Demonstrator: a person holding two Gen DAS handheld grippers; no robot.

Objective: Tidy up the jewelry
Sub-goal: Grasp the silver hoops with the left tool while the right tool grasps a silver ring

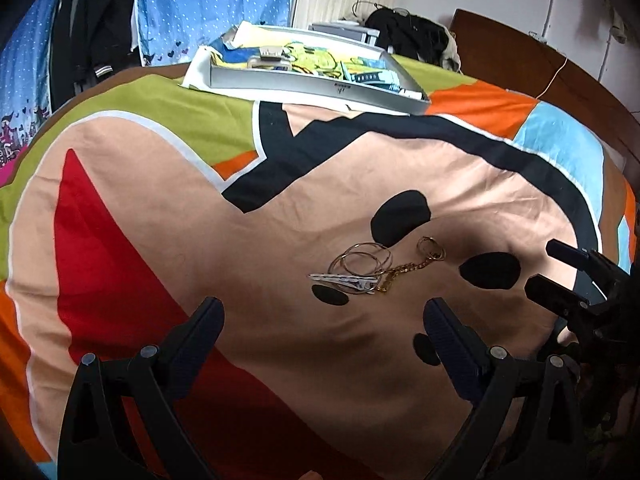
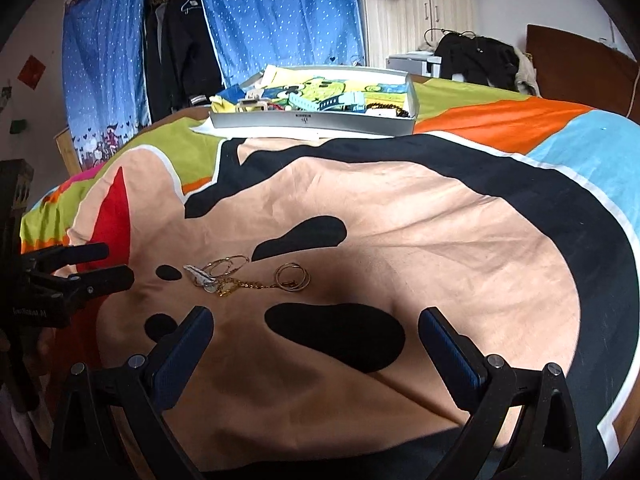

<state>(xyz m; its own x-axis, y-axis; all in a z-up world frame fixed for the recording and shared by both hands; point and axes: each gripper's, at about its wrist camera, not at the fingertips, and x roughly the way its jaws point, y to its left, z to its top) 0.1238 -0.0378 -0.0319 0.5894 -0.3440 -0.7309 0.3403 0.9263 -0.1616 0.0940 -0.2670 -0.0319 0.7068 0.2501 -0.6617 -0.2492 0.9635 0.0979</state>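
Observation:
A small heap of jewelry lies on the patterned bedspread: thin hoop bangles (image 1: 360, 262) (image 2: 226, 265), a gold chain (image 1: 404, 271) (image 2: 250, 285) with a ring cluster (image 1: 430, 249) (image 2: 293, 277), and a silver hair clip (image 1: 344, 280) (image 2: 198, 274). My left gripper (image 1: 324, 312) is open just short of the heap, nothing between its fingers. My right gripper (image 2: 316, 320) is open too, nearer than the ring cluster, and empty. Each gripper shows in the other's view: the right gripper (image 1: 560, 268), the left gripper (image 2: 104, 264). At the bed's far side sits a grey tray (image 1: 320, 88) (image 2: 312, 120) holding assorted items.
The bedspread (image 1: 160, 240) (image 2: 460, 240) covers the whole bed. Blue dotted curtains (image 2: 280, 12) and dark hanging clothes (image 2: 176, 40) are behind the tray. A wooden headboard (image 1: 540, 64) and a pile of dark clothes (image 1: 412, 36) are at the far right.

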